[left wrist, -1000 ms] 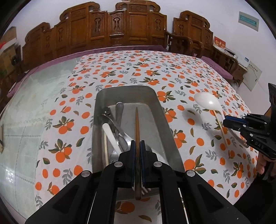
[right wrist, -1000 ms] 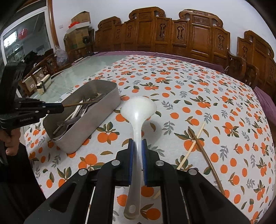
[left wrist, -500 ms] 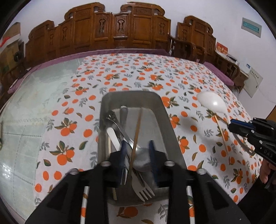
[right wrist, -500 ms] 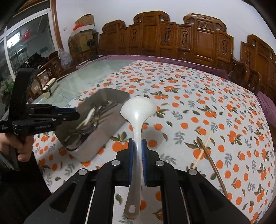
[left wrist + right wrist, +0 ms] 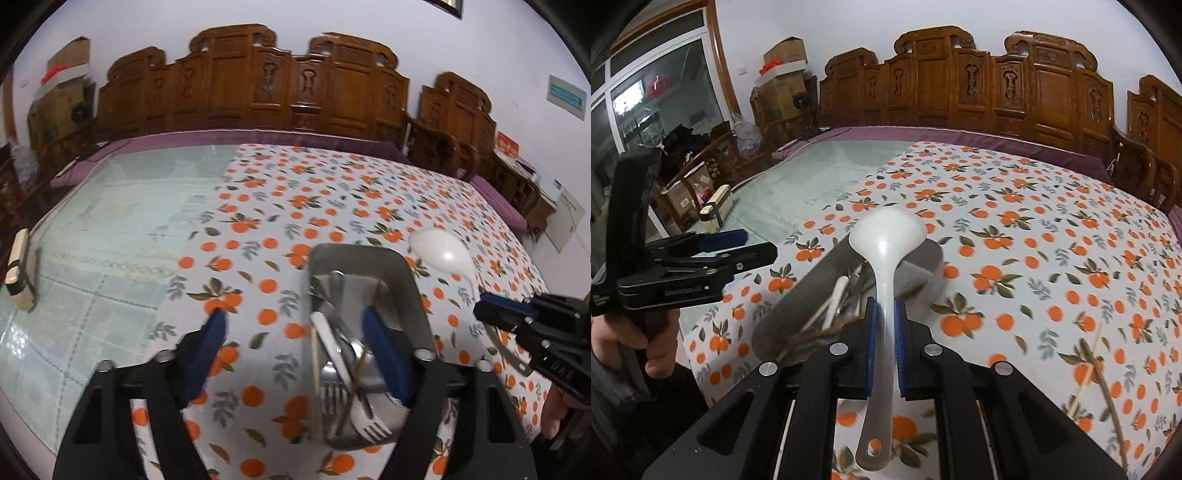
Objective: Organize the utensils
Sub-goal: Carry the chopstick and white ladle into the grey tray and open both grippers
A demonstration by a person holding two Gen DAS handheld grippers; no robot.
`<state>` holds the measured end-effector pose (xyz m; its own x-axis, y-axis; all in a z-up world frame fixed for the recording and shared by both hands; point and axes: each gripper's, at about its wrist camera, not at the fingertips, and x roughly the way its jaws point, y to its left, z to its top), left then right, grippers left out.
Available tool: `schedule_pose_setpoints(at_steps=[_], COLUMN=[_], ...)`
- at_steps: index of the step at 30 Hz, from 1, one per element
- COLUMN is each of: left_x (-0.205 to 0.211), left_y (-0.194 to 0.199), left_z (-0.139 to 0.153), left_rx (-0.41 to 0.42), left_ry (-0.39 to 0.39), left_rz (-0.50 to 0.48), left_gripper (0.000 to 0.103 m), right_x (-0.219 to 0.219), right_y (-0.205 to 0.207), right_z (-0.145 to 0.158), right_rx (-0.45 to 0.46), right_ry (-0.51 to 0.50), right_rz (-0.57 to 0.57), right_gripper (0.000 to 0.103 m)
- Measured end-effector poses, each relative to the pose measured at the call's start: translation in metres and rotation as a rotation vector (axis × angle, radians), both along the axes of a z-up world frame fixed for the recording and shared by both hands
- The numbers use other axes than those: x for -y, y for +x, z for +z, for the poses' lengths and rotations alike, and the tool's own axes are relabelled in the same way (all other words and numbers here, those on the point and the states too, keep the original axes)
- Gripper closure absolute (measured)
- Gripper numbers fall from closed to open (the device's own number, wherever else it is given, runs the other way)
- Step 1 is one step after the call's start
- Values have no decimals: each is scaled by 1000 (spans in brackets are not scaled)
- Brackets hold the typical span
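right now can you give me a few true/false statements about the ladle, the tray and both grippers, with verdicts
1. The right gripper is shut on the white ladle. True.
2. The left gripper holds a brown chopstick. False: its jaws have just been opening, stand wide, and nothing is between them; the brown chopstick lies in the tray.
3. The metal tray already holds forks and other utensils. True.
4. The ladle's bowl rests on the tablecloth. False: the ladle is held up over the tray's near side.
5. Two chopsticks lie on the tablecloth, outside the tray. True.
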<state>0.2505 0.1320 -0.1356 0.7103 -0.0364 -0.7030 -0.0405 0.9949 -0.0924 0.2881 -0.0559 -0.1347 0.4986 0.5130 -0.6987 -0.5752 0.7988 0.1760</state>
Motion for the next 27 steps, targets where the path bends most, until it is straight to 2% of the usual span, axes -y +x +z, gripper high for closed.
schedule_pose_setpoints(at_steps=[2,8,19,24,27], left_x=[-5,-11,-9,-10,-10], left_y=[0,-2,-3,-3,-3], left_z=[3,7,8,7,7], left_rx=[12,32,32,26,25], left_ry=[14,14,23,22,24], left_rz=[19,25,27,29,28], left_gripper=[18,15,14,14,14], right_x=[-9,-26,-45,-48,-50], right_y=[4,15,34,41,41], right_z=[-4,-15,-49,-55,-54], right_rx=[-11,-40,-138,-173,-183], right_ry=[7,23,54,79,105], right_rz=[-5,-22,-74,-96,-71], right_gripper=[92,92,92,92,91])
